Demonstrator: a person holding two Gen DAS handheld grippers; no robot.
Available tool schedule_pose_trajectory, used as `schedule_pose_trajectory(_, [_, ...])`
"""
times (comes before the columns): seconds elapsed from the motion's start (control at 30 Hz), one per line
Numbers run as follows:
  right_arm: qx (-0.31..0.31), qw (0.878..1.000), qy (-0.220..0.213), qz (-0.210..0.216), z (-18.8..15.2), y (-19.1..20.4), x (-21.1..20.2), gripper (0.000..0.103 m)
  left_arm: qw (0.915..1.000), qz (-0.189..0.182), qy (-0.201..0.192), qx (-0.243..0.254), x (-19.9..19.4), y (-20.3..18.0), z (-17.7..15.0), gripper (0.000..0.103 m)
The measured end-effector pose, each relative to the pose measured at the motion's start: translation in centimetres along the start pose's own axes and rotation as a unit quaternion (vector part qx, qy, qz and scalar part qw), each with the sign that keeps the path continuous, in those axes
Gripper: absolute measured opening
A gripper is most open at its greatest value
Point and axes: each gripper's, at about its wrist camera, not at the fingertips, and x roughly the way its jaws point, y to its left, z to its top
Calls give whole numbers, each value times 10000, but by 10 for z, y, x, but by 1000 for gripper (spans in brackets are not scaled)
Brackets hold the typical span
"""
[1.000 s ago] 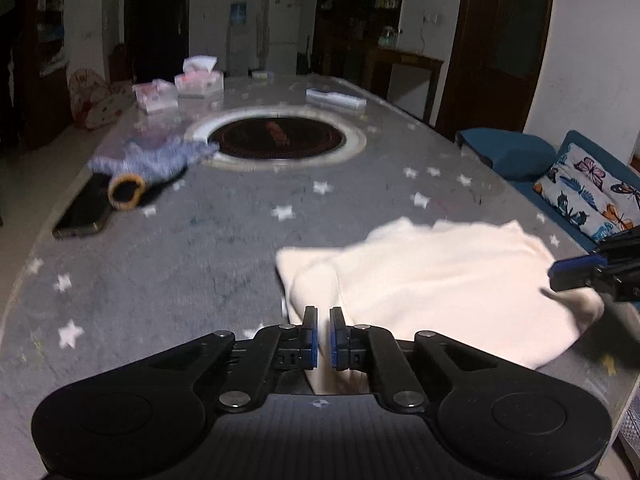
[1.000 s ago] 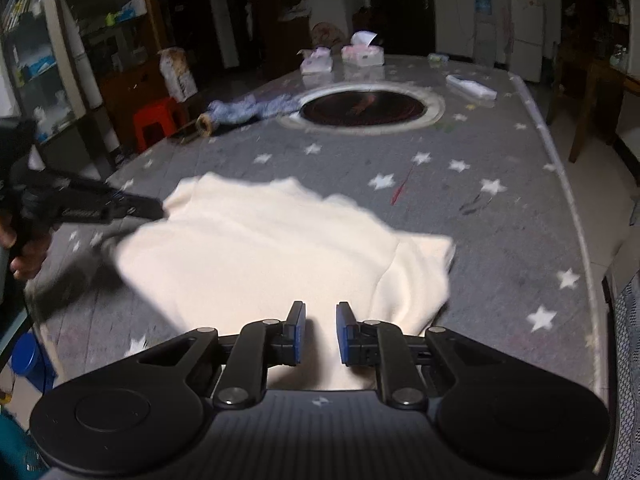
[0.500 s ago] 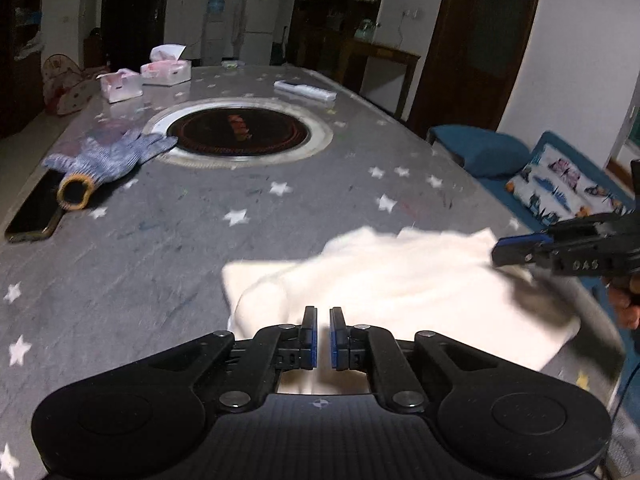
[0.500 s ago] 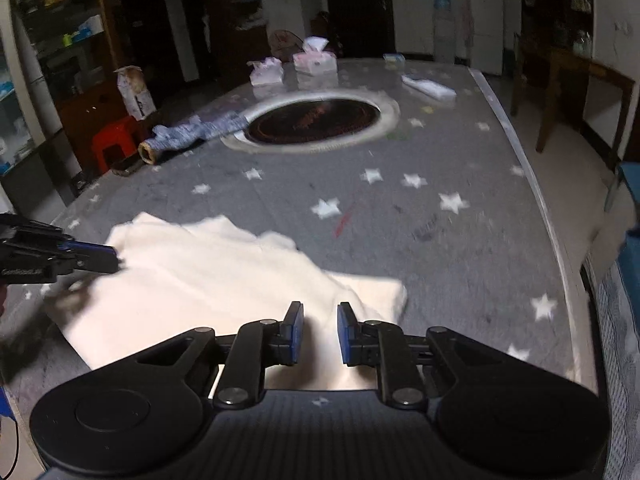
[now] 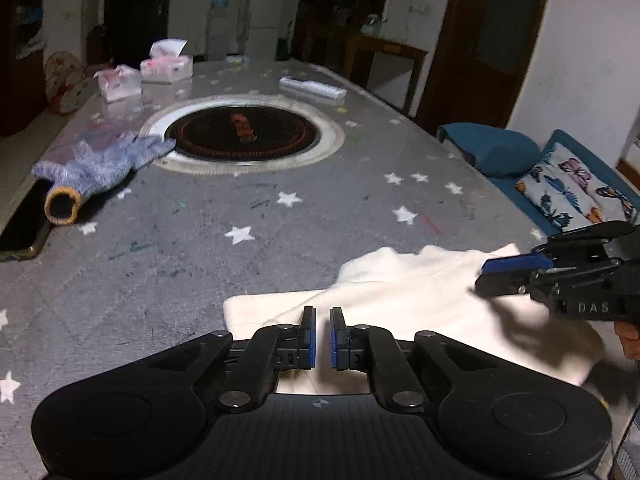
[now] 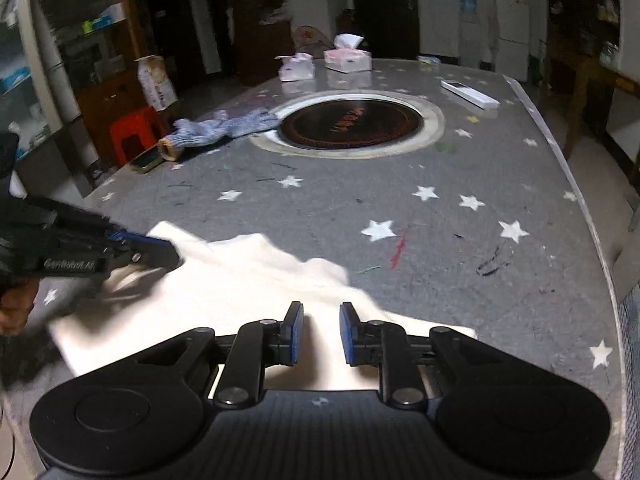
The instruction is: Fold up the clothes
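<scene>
1. The cream garment (image 5: 420, 300) lies on the grey star-print table (image 5: 160, 272), lower right of the left wrist view and lower left to centre of the right wrist view. It looks partly folded, with a layer doubled over, and its edges are a bit blurry.
2. The left gripper (image 5: 322, 340) sits right over the near edge of the garment. Its jaws are almost together, with just a thin slit between the blue pads. Honestly can't tell whether any fabric is pinched in there.
3. The right gripper (image 6: 321, 334) has its jaws clearly apart, with cream cloth showing through the gap below. Nothing is held.
4. In the right wrist view, the left gripper pokes in from the left edge. Its tip is at the garment's far left corner, with a hand (image 6: 16, 308) behind it.
5. In the left wrist view, the right gripper comes in from the right edge, tip at the garment's upper right part.
6. Other stuff on the table, well away from the garment:
   - a blue knit glove (image 5: 96, 168) at the left
   - a dark phone (image 5: 20, 228) just beside its cuff
   - a round black hotplate inset (image 5: 244, 132) in the upper middle
   - tissue boxes (image 5: 166, 66) further back
   - a white remote (image 5: 312, 88) further back
</scene>
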Motion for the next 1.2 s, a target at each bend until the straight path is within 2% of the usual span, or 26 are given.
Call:
schedule_pose_trajectory(0.2, [-579, 9965, -26, 603, -13, 41, -25, 19, 9990, -256, -49, 359, -30, -19, -23, 8])
schedule_pose_trajectory(0.33, [-908, 9919, -22, 887, -25, 66, -29, 19, 9986, -197, 112, 478, -31, -25, -44, 8])
schedule_pose_trajectory(0.47, [-1262, 9890, 146, 752, -41, 80, -21, 20, 9989, -174, 38, 423, -31, -22, -52, 8])
schedule_pose_trajectory(0.6, [-1508, 9869, 81, 570, -41, 89, -27, 20, 9991, -154, -97, 393, -44, -22, -49, 9])
schedule_pose_trajectory(0.77, [-1515, 9857, -26, 732, -42, 101, -30, 20, 9994, -133, -130, 295, -51, -18, -57, 9])
schedule_pose_trajectory(0.93, [-1651, 9839, 75, 684, -47, 109, -23, 20, 9997, -168, -152, 105, -54, -13, -62, 10])
schedule_pose_trajectory(1.03, [-1699, 9831, 65, 683, -43, 113, -26, 21, 9996, -153, -229, 26, -59, -10, -61, 18])
schedule_pose_trajectory(1.07, [-1736, 9824, 56, 688, -43, 115, -26, 24, 9996, -123, -249, 5, -60, -9, -61, 25])
schedule_pose_trajectory(1.2, [-1884, 9795, 23, 707, -41, 124, -26, 28, 9995, -130, -181, -226, -58, 1, -68, 29])
